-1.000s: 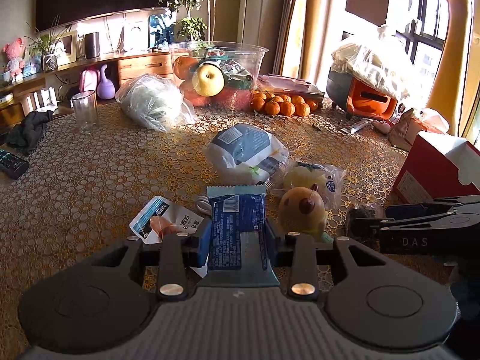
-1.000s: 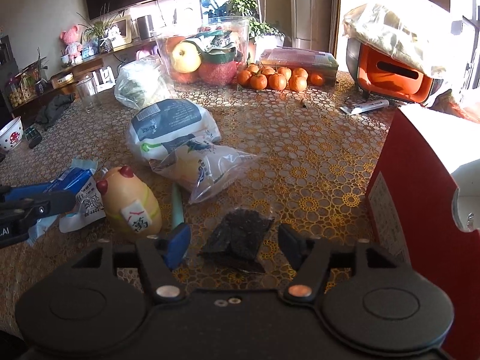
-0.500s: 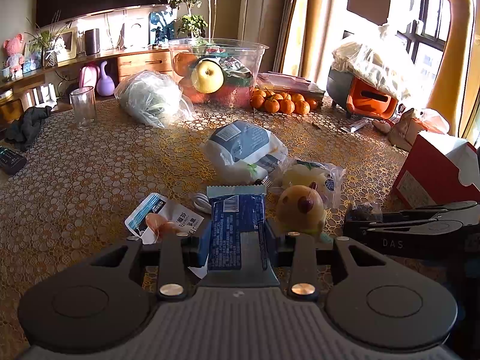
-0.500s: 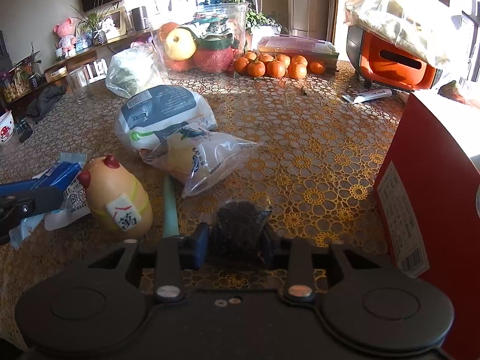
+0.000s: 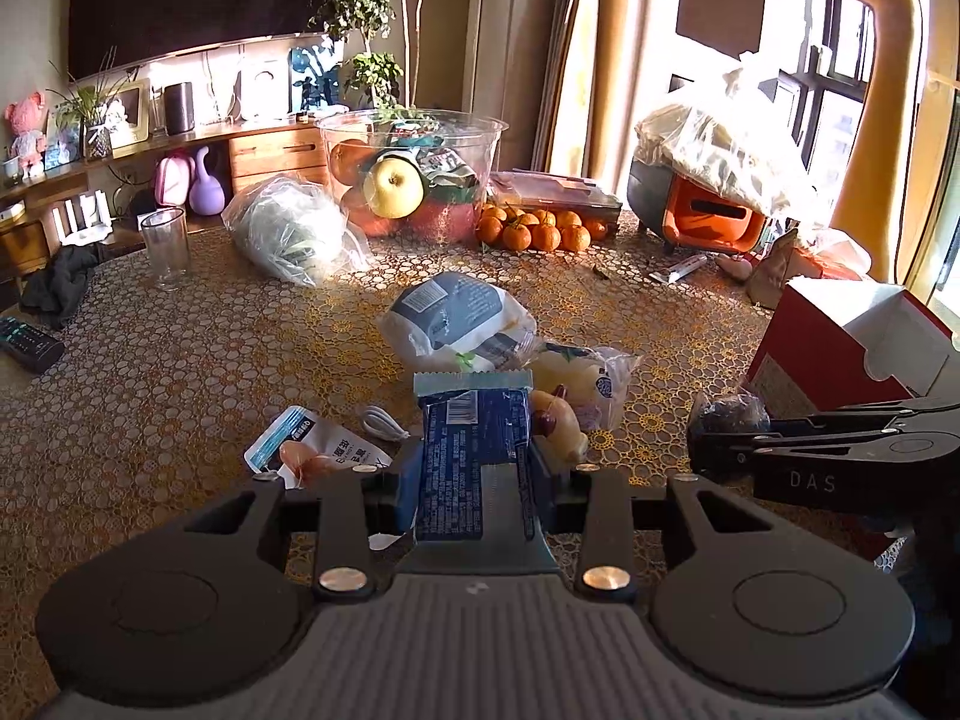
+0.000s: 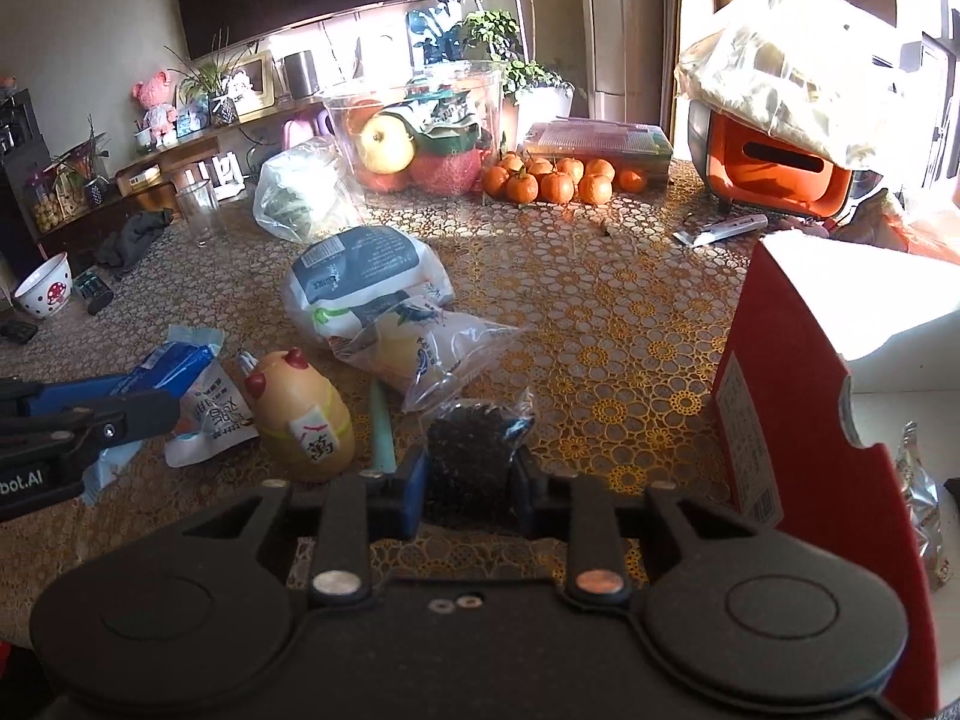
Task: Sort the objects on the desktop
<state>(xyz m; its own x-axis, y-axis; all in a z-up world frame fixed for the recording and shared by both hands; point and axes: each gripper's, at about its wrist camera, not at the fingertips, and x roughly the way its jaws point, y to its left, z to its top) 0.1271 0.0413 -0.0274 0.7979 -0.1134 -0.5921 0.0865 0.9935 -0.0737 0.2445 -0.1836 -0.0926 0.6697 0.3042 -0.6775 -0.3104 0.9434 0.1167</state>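
Over the gold lace-patterned tablecloth (image 5: pixel 180 360), the left gripper (image 5: pixel 474 468) is clenching a flat blue foil snack packet (image 5: pixel 468 450) while the right gripper (image 6: pixel 471 480), jaws just closing, is pinching a small clear bag of dark tea leaves (image 6: pixel 474 444).

Tangerines (image 6: pixel 555 180) lie right of the bowl (image 6: pixel 420 120), behind the bags (image 6: pixel 366 282).
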